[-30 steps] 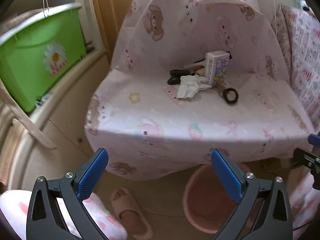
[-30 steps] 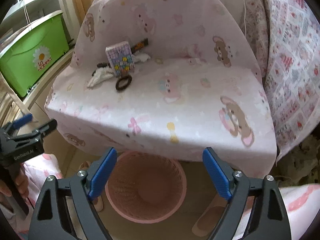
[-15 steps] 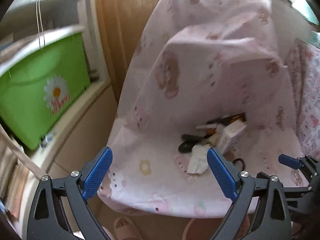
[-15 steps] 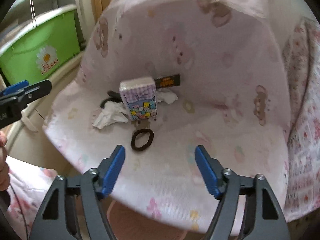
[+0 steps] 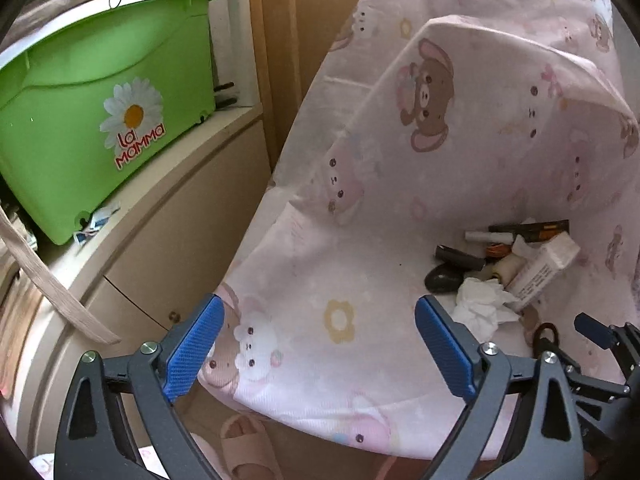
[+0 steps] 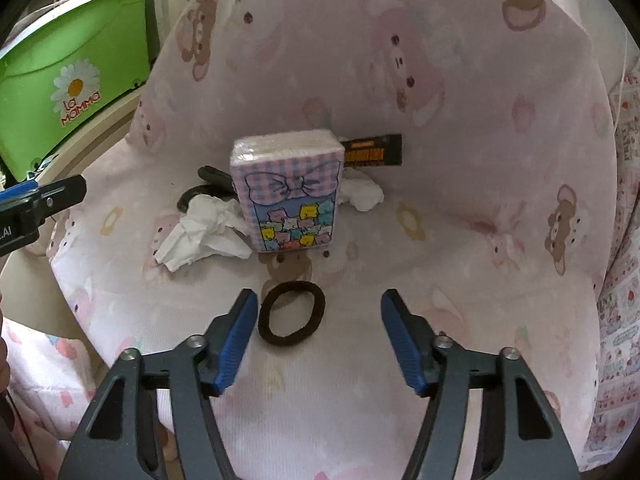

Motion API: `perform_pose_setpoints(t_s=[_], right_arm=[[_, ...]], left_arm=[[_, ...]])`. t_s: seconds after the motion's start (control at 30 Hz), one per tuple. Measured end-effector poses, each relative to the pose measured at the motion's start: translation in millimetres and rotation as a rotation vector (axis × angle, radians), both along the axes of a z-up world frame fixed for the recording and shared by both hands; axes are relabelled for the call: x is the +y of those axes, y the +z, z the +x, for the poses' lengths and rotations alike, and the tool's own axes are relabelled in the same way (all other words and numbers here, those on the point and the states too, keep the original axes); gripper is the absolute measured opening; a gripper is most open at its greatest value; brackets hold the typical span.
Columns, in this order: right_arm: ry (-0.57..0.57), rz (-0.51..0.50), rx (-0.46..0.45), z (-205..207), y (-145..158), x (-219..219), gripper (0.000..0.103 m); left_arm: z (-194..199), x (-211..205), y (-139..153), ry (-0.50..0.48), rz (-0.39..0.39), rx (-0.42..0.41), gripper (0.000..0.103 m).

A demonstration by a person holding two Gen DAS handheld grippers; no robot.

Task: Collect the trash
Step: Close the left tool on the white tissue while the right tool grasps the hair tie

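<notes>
both tongs, left (image 5: 318,350) and right (image 6: 318,338), spread and holding nothing; crumpled tissue (image 6: 202,232) lies on the covered chair (image 6: 460,240) touching a tissue pack (image 6: 290,192); a careless pinch could snag the hair tie (image 6: 291,313) or cloth

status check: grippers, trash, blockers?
Left gripper and right gripper open, empty. Crumpled tissue untouched on chair seat. Tissue pack beside it, hair tie nearest right gripper.

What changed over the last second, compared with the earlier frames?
Both claws, left and right, rose from near the floor bin and moved in over the chair seat; the right one narrowed slightly. Nothing was grasped. The crumpled tissue, tissue pack and hair tie lie unmoved.
</notes>
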State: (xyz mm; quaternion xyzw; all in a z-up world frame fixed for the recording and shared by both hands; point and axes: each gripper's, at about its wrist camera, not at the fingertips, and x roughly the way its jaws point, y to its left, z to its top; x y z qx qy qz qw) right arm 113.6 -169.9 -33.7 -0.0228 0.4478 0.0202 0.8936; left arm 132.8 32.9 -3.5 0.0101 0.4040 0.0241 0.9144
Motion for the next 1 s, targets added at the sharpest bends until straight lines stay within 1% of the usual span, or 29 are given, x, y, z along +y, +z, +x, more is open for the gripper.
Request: perform_pose_setpoints(t_s=[0.13, 0.17, 0.2, 0.23, 0.27, 0.3, 0.4, 0.47, 0.5, 0.57, 0.63, 0.67, 0.7, 0.8, 0.87, 0.93, 1.0], right_arm=[[-0.016, 0.019, -0.006, 1, -5, -3, 0.052], [-0.019, 0.021, -0.005, 0, -5, -4, 0.04], [-0.017, 0.025, 0.002, -1, -6, -6, 0.024], [-0.011, 0.034, 0.014, -2, -7, -8, 0.019], [-0.003, 0.052, 0.003, -5, -6, -11, 0.011], [0.004, 0.076, 0.003, -7, -5, -14, 0.005], [0.012, 0.174, -0.015, -15, 1, -26, 0.005], [0.008, 0.208, -0.045, -23, 9, -36, 0.005], [0.006, 0.218, -0.057, -27, 14, -41, 0.005], [-0.008, 0.226, -0.069, -35, 19, -52, 0.005], [-0.02, 0.234, -0.071, -42, 21, -63, 0.005], [-0.025, 0.232, -0.068, -44, 21, -67, 0.005], [-0.03, 0.228, -0.066, -46, 21, -71, 0.005], [-0.043, 0.227, -0.052, -50, 17, -77, 0.005], [-0.048, 0.214, -0.043, -49, 13, -75, 0.005], [-0.047, 0.188, -0.04, -47, 11, -73, 0.005], [-0.048, 0.171, -0.049, -45, 11, -72, 0.005]], left_arm=[[3, -3, -3, -0.012, -0.027, 0.019, 0.095], [3, -4, -4, -0.016, -0.028, 0.022, 0.095], [3, -5, -5, -0.019, -0.024, 0.021, 0.095], [2, -7, -5, -0.022, -0.019, 0.019, 0.095], [2, -9, -5, -0.024, -0.011, 0.013, 0.095], [1, -10, -5, -0.028, -0.004, 0.008, 0.095], [-1, -15, -5, -0.043, 0.005, 0.0, 0.095], [-4, -17, -5, -0.057, 0.005, -0.005, 0.094], [-6, -19, -5, -0.065, 0.012, -0.009, 0.091], [-7, -24, -7, -0.084, 0.018, -0.012, 0.084], [-6, -30, -10, -0.117, 0.01, 0.006, 0.083], [-5, -34, -13, -0.138, -0.002, 0.02, 0.082], [-3, -38, -16, -0.163, -0.017, 0.037, 0.077], [-1, -55, -22, -0.231, -0.044, 0.065, 0.069], [-1, -68, -24, -0.273, -0.058, 0.073, 0.066], [-1, -78, -24, -0.295, -0.075, 0.066, 0.066], [-1, -88, -24, -0.317, -0.07, 0.059, 0.067]])
